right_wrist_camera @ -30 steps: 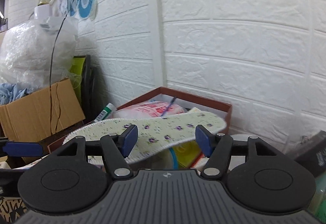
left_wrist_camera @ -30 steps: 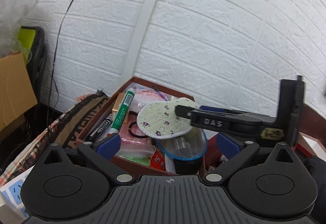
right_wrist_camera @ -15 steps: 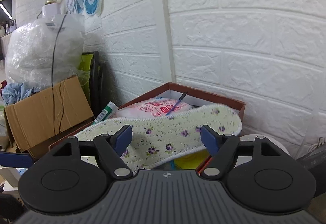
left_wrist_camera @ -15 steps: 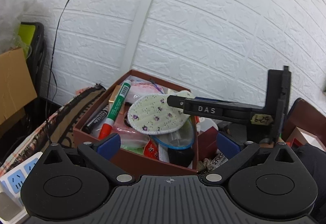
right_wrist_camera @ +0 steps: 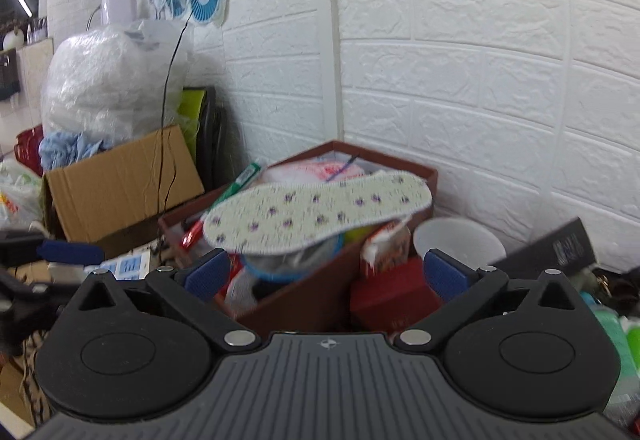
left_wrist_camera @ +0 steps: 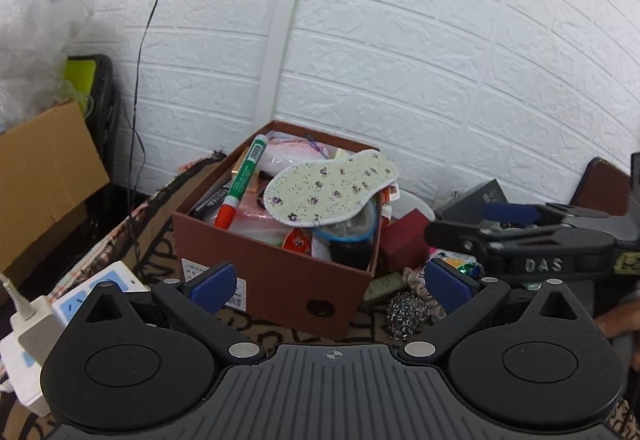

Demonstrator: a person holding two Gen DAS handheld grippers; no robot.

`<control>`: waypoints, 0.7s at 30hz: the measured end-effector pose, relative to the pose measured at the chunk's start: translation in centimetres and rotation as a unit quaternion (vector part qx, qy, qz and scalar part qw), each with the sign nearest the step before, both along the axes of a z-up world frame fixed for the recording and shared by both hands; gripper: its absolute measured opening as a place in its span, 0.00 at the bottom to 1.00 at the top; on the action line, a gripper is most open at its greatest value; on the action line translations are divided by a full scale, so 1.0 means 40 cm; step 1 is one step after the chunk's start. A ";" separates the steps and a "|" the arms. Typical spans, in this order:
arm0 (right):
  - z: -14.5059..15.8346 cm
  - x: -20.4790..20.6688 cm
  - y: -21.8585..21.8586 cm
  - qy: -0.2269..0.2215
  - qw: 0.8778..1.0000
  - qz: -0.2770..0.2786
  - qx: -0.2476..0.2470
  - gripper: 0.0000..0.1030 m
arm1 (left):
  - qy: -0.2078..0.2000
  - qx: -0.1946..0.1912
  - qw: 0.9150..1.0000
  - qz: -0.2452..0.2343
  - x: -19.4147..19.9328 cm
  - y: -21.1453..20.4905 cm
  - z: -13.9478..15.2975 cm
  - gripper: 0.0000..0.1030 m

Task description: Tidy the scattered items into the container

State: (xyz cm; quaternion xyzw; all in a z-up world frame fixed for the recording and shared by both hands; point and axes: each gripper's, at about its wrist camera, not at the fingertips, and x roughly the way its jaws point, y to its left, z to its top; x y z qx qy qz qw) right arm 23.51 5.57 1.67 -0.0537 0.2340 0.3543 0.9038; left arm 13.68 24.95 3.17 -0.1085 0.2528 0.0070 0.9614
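Both my grippers have pulled back from the brown box (left_wrist_camera: 276, 272). My right gripper (right_wrist_camera: 326, 272) is opening, empty, "DAS" printed on it; my left gripper (left_wrist_camera: 328, 280) stands wide, empty. A cream insole (left_wrist_camera: 332, 190) with purple flowers lies atop the full box beside a green marker (left_wrist_camera: 242, 180).
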 end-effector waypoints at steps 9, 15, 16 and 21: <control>0.017 -0.137 -0.079 0.022 0.999 -0.019 -0.038 0.99 | 0.000 0.024 0.999 0.022 -0.061 -0.065 0.021 1.00; 0.024 -0.225 -0.101 0.011 0.998 -0.006 -0.067 1.00 | 0.022 0.038 0.998 0.042 -0.076 -0.085 0.027 1.00; 0.025 -0.239 -0.100 0.008 0.997 -0.002 -0.072 1.00 | 0.025 0.038 0.998 0.044 -0.076 -0.086 0.028 1.00; 0.031 -0.294 -0.097 -0.018 0.996 0.012 -0.090 1.00 | 0.033 0.049 0.997 0.051 -0.077 -0.093 0.034 1.00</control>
